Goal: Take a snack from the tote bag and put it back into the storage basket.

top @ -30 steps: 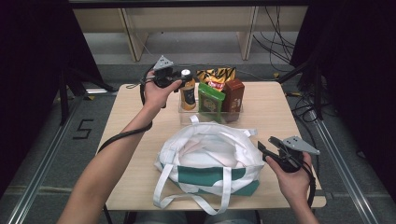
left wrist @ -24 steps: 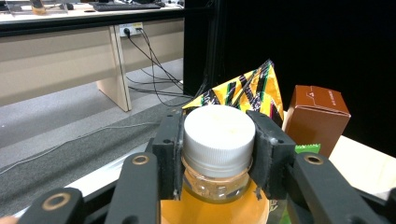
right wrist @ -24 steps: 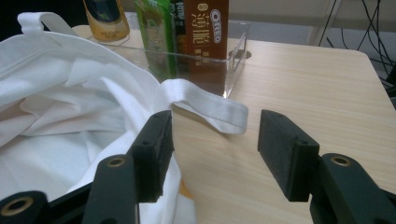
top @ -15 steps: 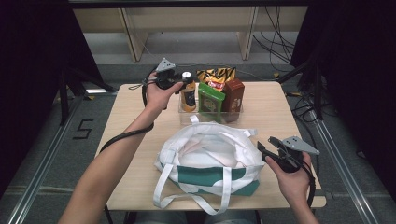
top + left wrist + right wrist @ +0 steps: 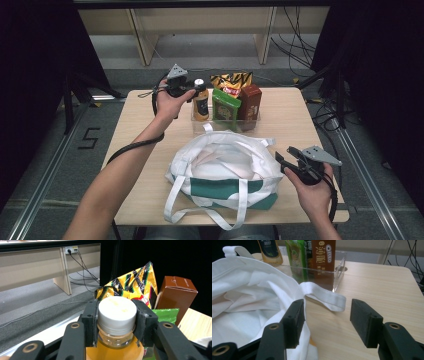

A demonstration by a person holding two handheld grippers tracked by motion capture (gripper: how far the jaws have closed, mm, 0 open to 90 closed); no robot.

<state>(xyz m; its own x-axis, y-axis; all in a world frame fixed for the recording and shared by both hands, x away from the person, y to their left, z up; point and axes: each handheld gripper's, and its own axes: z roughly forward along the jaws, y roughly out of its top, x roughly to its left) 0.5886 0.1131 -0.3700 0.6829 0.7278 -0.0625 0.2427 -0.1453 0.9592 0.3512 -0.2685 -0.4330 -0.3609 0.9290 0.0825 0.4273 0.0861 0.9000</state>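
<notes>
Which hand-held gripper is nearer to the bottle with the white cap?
Left. The left hand-held gripper is closed on the bottle at its cap; the right hand-held gripper is open beside the bag.

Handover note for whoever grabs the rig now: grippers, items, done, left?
Left gripper: shut on the bottle at its white cap, bottle standing in the clear bin.
Right gripper: open, holds nothing, at the tote bag rim by a strap.
Snack bag, green pack and brown box sit in the bin.
Done: bottle gripped.
Left, probably: lift the bottle into the tote, then the rest.
</notes>
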